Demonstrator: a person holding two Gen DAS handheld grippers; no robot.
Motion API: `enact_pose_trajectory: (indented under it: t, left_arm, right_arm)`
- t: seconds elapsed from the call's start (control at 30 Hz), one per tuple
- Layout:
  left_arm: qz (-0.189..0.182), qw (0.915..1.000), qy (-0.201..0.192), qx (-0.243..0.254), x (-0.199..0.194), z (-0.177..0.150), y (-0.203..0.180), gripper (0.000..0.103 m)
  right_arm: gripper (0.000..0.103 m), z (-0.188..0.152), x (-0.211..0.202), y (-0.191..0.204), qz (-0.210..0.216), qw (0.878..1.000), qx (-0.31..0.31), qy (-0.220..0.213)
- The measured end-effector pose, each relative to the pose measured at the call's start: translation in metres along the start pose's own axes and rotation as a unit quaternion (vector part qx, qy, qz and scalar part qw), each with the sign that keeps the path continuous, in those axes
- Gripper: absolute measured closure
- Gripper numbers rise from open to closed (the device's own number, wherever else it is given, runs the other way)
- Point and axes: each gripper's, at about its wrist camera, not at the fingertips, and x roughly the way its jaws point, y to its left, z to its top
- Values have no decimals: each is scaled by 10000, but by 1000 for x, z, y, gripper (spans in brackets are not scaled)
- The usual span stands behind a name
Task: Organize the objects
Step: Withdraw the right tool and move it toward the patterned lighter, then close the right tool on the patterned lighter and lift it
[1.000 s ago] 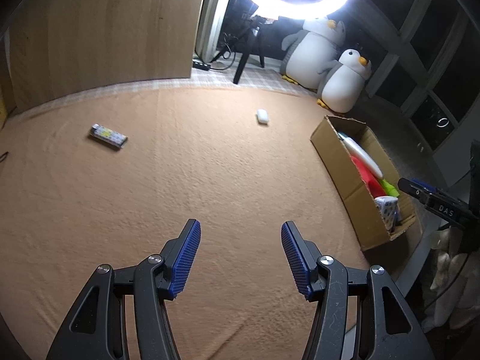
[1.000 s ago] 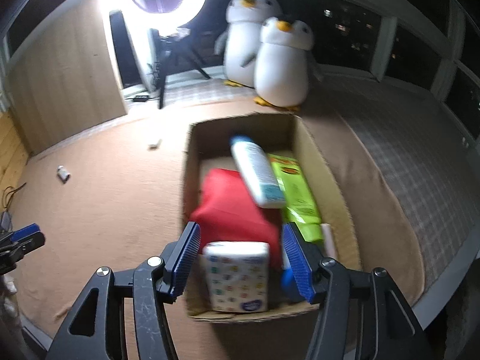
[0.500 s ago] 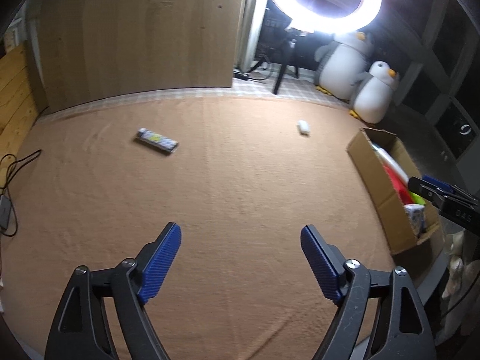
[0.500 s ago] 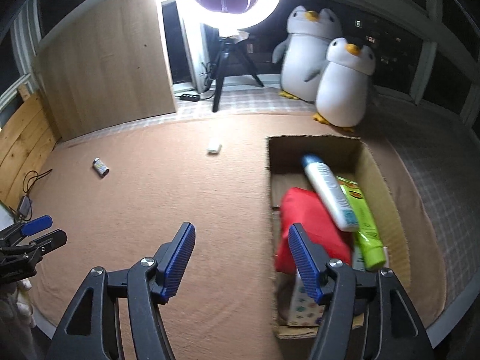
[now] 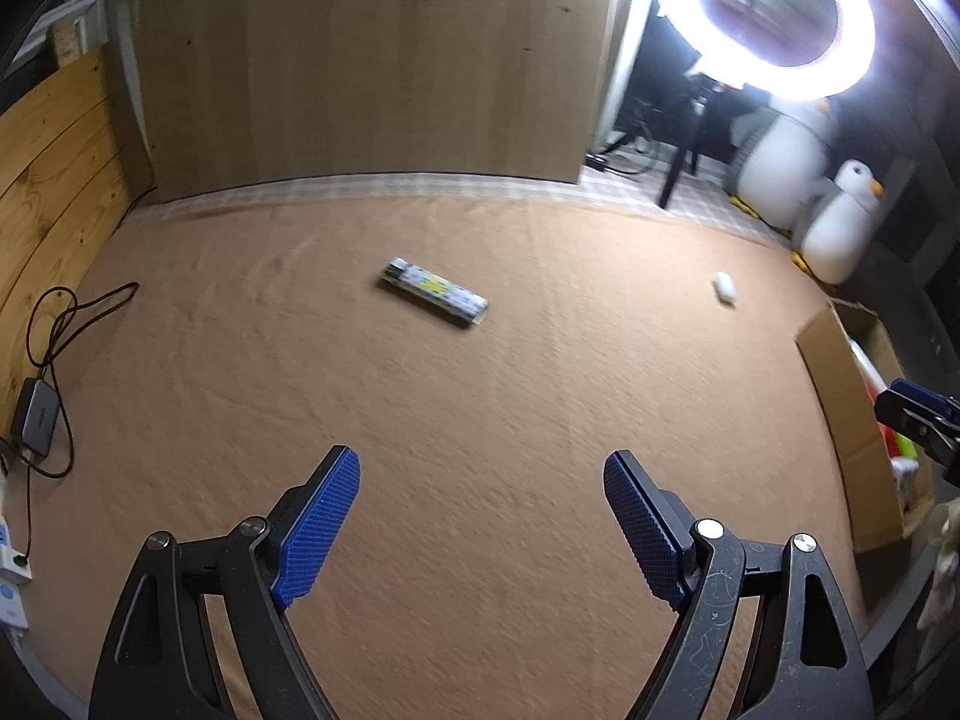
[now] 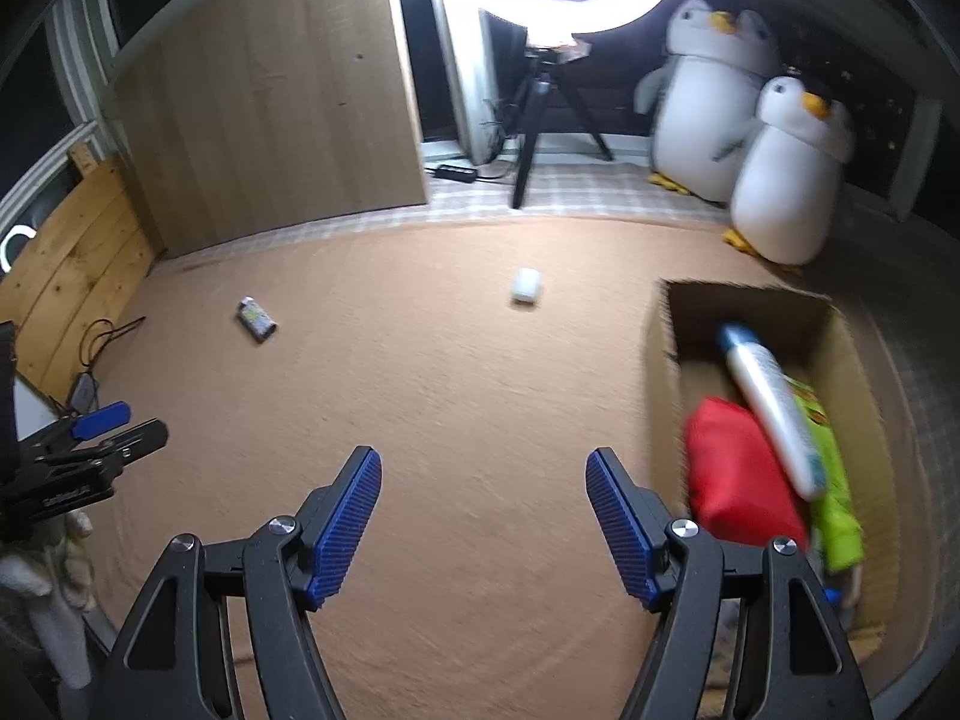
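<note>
A patterned oblong packet (image 5: 435,293) lies on the tan carpet ahead of my left gripper (image 5: 480,516), which is open and empty. A small white object (image 5: 725,287) lies further right. In the right wrist view the packet (image 6: 257,318) is far left and the white object (image 6: 526,285) is straight ahead. My right gripper (image 6: 483,516) is open and empty, left of a cardboard box (image 6: 663,354) that holds a red pouch (image 6: 738,474), a white bottle (image 6: 774,408) and a green tube (image 6: 837,498).
Two plush penguins (image 6: 786,174) and a ring light on a tripod (image 6: 540,120) stand behind the carpet. A wooden panel (image 5: 360,60) backs it. Cables and a charger (image 5: 39,420) lie at the left edge. The box (image 5: 840,396) is at the left view's right edge.
Both grippers have swung left, away from the box. The left gripper's jaws have opened wider. The packet now sits nearer the middle of the left view.
</note>
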Motion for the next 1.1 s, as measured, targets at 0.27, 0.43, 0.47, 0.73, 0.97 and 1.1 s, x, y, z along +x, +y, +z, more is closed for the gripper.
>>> enact_pose_trajectory:
  t: [0.27,0.43,0.47,0.73,0.97,1.1]
  left_arm:
    - [197,9995,-159,-205,13,41,40,17]
    - [383,9986,-260,-257,17,60,67,17]
    - [409,9984,-262,-280,18,62,73,17]
    - [427,9964,-331,-646,24,49,114,17]
    - [482,9959,-161,-742,31,26,133,17]
    - [488,9959,-62,-754,31,15,133,17]
  right_arm:
    - [36,45,24,42,433,9980,-465,-71]
    - [36,80,52,72,879,9943,-604,4]
    - [36,86,60,82,962,9931,-672,31]
    - [36,112,127,149,1254,9837,-1233,382]
    - [36,114,190,199,1216,9768,-1528,877]
    - [40,116,215,216,1120,9742,-1670,1023]
